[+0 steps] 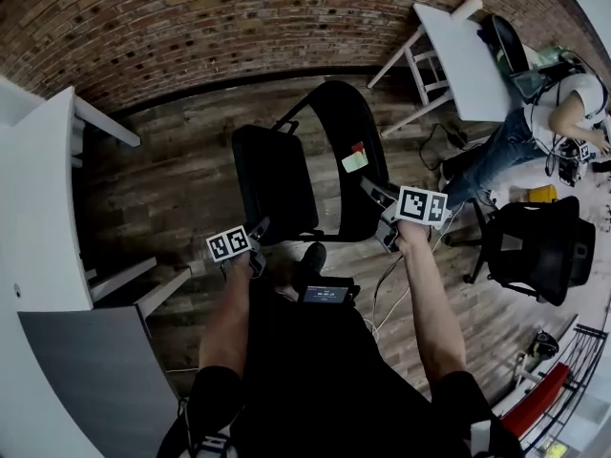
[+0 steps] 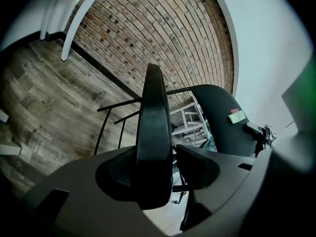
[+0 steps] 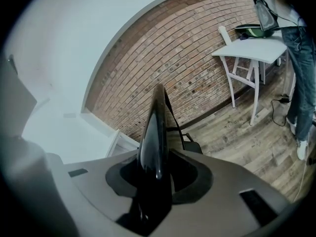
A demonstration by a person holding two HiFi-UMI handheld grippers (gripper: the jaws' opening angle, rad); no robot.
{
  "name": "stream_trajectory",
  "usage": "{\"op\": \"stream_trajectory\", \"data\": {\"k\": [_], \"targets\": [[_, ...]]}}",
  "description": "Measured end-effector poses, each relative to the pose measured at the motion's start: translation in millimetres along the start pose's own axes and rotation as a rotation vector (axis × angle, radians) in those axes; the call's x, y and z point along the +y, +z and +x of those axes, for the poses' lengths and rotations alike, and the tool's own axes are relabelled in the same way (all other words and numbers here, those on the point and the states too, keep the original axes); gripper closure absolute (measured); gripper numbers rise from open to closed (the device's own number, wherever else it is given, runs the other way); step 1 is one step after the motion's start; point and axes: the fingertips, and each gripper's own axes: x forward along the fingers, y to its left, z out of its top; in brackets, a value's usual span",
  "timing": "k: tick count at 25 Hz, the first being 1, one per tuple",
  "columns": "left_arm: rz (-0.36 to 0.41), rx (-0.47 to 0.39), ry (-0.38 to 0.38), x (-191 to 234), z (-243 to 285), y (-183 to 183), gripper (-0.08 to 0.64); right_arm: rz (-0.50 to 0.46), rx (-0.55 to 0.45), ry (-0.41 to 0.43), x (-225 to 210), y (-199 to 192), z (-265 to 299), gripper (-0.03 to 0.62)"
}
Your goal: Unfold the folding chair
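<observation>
Black folding chair (image 1: 286, 175) stood on wooden floor (image 1: 181, 189), near its far edge under brick wall (image 1: 239, 27). Seat (image 1: 272, 184) edge flanked by left gripper (image 1: 258, 234), jaws parted, gap at one pad. Backrest (image 1: 348, 151) edge clamped by right gripper (image 1: 375, 195).

Counted from the head view: 1 black folding chair (image 1: 334, 208), w/ 1 seat (image 1: 270, 165) and 1 backrest (image 1: 346, 122). 2 labels are seen on the backrest: 1 red label (image 1: 358, 147), 1 pale green label (image 1: 354, 161). 2 tools are held, left tool (image 1: 258, 237) and right tool (image 1: 380, 203), w/ 1 marker cube (image 1: 228, 244) on each. 2 white benches are counted: left bench (image 1: 38, 208), upper-right bench (image 1: 463, 60). 1 black office chair (image 1: 539, 246) and 1 other person (image 1: 535, 122) are seen at right.
</observation>
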Motion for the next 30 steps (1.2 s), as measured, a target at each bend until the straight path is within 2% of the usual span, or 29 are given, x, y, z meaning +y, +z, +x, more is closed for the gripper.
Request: {"op": "stream_trajectory", "data": {"k": [14, 25, 30], "targets": [[-0.012, -0.016, 0.032, 56, -2, 0, 0.318, -0.037, -0.029, -0.026, -83, 2, -10, 0.517], [-0.027, -0.032, 0.041, 105, -3, 1, 0.314, -0.007, -0.041, 0.016, -120, -5, -2, 0.526], [-0.037, -0.045, 0.028, 128, -6, 3, 0.307, 0.019, -0.053, 0.073, -134, -7, 6, 0.528]]}}
